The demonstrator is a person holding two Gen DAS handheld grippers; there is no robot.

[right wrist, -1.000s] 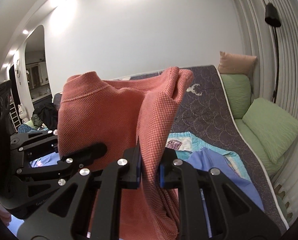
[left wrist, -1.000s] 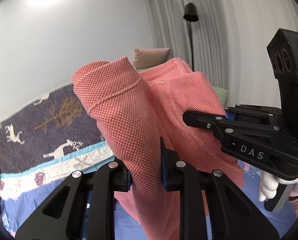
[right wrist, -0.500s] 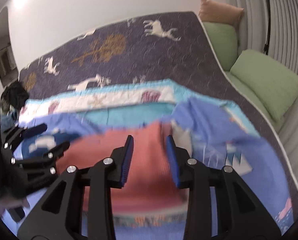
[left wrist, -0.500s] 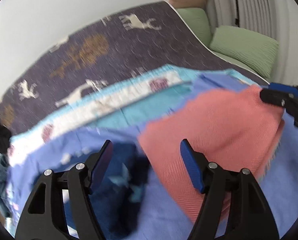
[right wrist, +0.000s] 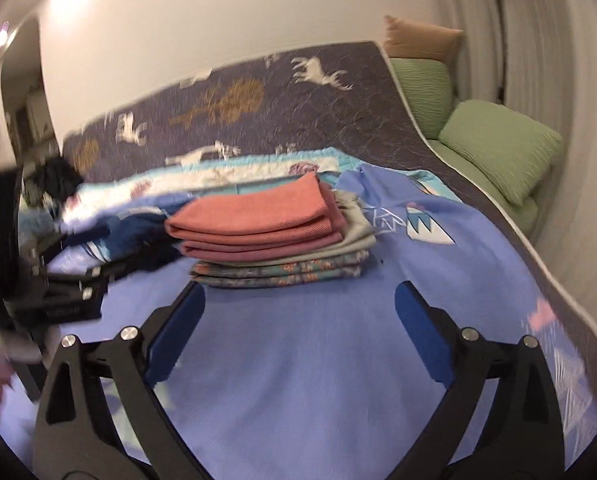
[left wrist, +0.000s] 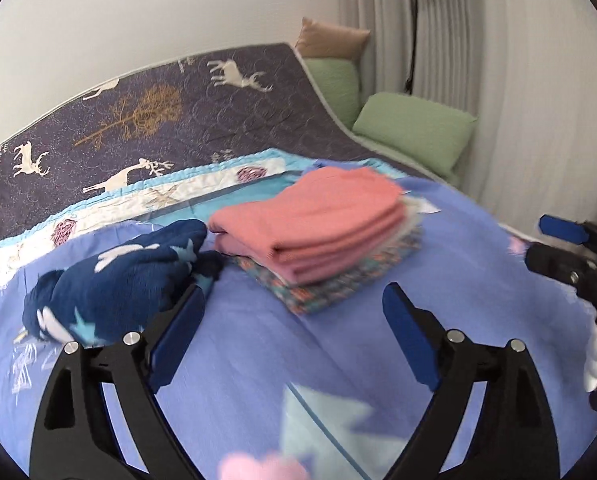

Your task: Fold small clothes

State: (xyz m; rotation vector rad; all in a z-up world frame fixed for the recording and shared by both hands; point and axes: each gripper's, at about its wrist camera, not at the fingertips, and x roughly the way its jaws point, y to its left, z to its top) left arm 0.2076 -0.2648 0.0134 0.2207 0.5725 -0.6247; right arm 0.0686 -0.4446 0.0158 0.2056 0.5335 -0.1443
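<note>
A folded salmon-pink garment (left wrist: 310, 220) lies on top of a stack of folded clothes, over a patterned teal piece (left wrist: 338, 284); the stack also shows in the right wrist view (right wrist: 258, 224). A crumpled navy garment with stars (left wrist: 114, 276) lies left of the stack. My left gripper (left wrist: 294, 320) is open and empty, held back from the stack. My right gripper (right wrist: 298, 316) is open and empty, just in front of the stack. The right gripper shows at the right edge of the left wrist view (left wrist: 570, 256).
The clothes lie on a blue sheet (left wrist: 258, 352) over a dark quilt with deer (left wrist: 158, 112) on a bed. Green pillows (left wrist: 414, 128) and a tan pillow (left wrist: 330, 40) sit at the far right by white curtains. A floor lamp (left wrist: 414, 20) stands behind.
Both grippers let go of the pink garment, which they held up a second ago. It now lies folded on the stack, and both grippers have opened wide and pulled back.
</note>
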